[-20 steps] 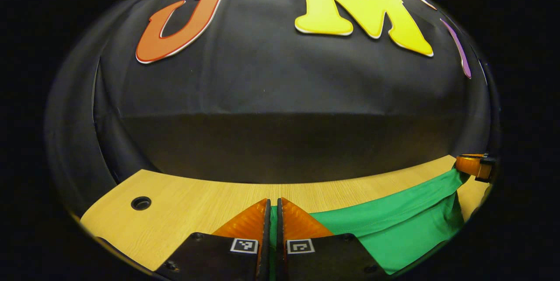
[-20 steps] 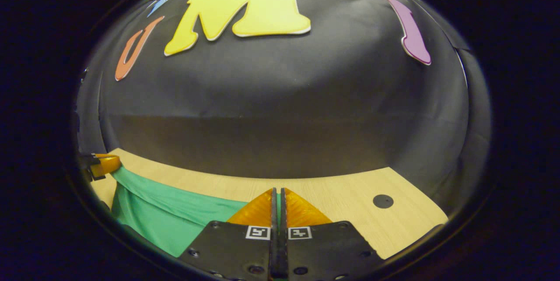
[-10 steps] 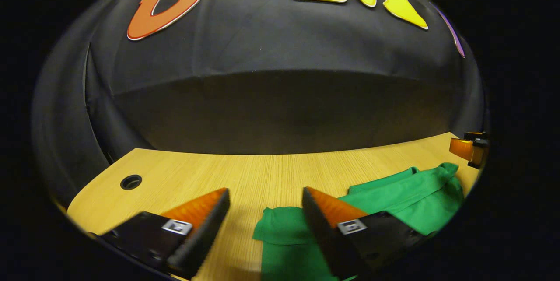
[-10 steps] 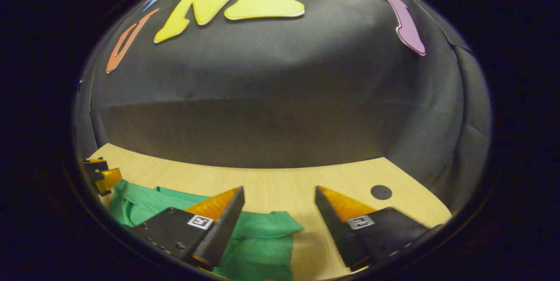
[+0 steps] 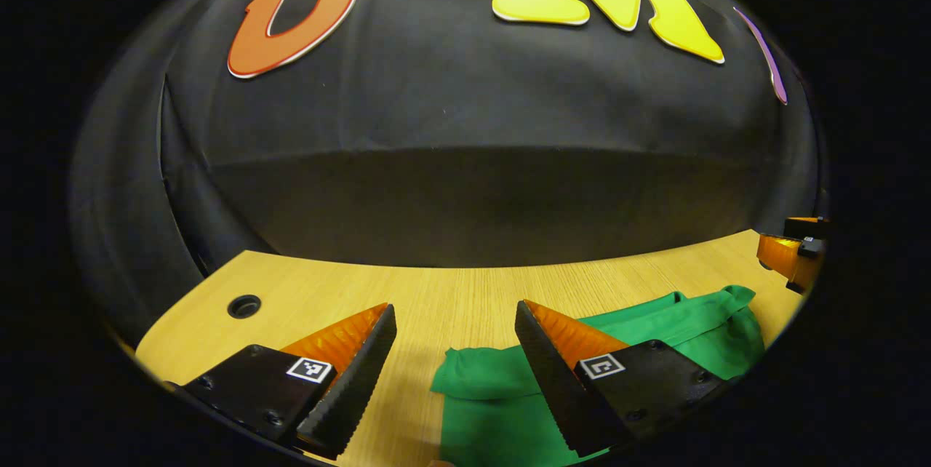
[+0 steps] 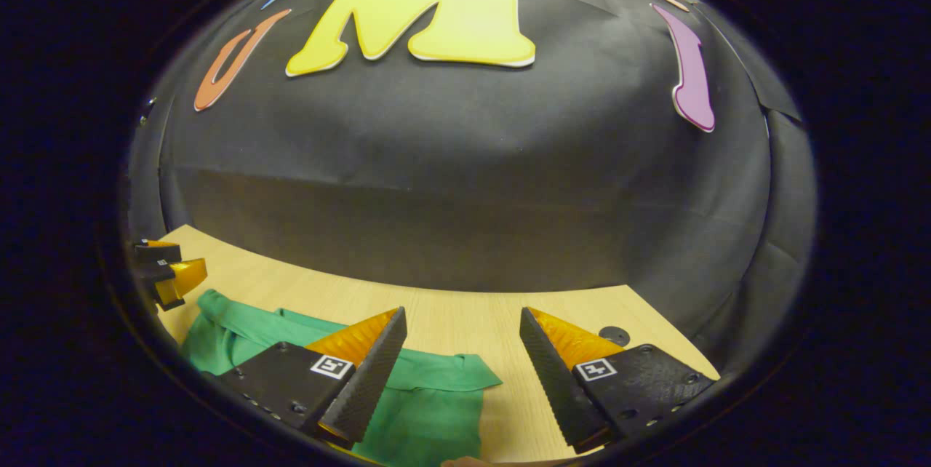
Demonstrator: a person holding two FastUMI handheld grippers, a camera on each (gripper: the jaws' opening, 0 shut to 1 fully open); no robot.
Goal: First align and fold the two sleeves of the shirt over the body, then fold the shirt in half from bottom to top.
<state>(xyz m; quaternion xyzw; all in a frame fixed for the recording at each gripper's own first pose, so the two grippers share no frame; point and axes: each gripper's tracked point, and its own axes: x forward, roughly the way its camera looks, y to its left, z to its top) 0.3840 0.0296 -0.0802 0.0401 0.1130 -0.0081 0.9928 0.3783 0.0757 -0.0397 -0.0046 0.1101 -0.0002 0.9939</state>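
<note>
I find my left gripper released, its jaws standing wide apart and holding nothing; it hangs just above the near part of the desk, with the green shirt lying between and beneath its fingers but apart from them. My right gripper is likewise released and empty; its fingers straddle the shirt's other corner, the cloth reaching under the left finger and stopping short of the right one.

The shirt rests flat on the wooden desk, running across its near side from one gripper to the other; its far edge shows a doubled hem and a slight bunching toward the desk's right edge in the left gripper view. I judge that the bottom-to-top fold has been laid down, since the cloth reads as a compact layered band and not a spread garment; whether the sleeves sit squarely inside it I cannot tell, as the layers hide them.

Each gripper sits at one end of the folded edge, which I take as the natural place to let go of a hem carried with both hands; the wide jaws would let the cloth settle without dragging.

A round cable hole marks the desk near its far left corner, well apart from the shirt; a second hole lies near the far right corner.
</note>
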